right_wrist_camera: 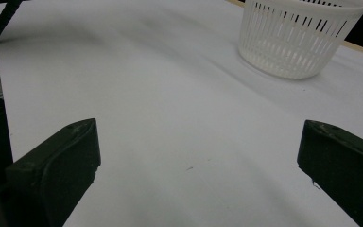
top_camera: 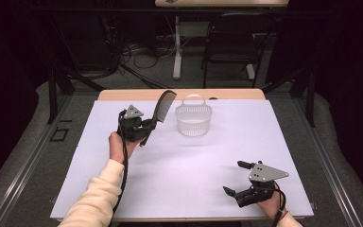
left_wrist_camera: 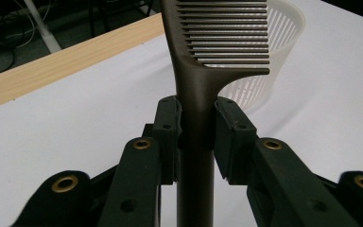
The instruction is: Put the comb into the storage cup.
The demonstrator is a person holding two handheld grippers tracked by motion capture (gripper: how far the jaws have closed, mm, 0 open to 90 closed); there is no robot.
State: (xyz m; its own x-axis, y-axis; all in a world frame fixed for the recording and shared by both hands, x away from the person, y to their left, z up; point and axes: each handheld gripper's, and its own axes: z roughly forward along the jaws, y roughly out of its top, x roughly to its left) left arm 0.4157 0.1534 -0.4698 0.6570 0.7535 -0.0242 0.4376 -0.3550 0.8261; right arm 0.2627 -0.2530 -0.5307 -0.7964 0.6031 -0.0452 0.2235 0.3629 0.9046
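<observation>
My left gripper (top_camera: 147, 125) is shut on the handle of a dark brown comb (top_camera: 163, 106), held above the white table cover left of centre. In the left gripper view the comb (left_wrist_camera: 198, 80) stands upright between the pads (left_wrist_camera: 168, 124), its teeth pointing right toward a white slotted basket (left_wrist_camera: 269, 75). The basket (top_camera: 194, 118) stands upright just right of the comb, at the back middle of the table. My right gripper (top_camera: 236, 178) rests near the front right edge with its jaws wide apart and nothing between them; its own view looks across bare cover to the basket (right_wrist_camera: 295, 40).
The white cover (top_camera: 189, 165) spans most of the table, with a wooden strip (top_camera: 123, 94) along the far edge. Beyond it stand a black chair (top_camera: 231, 45) and a white table leg (top_camera: 177, 47) among floor cables.
</observation>
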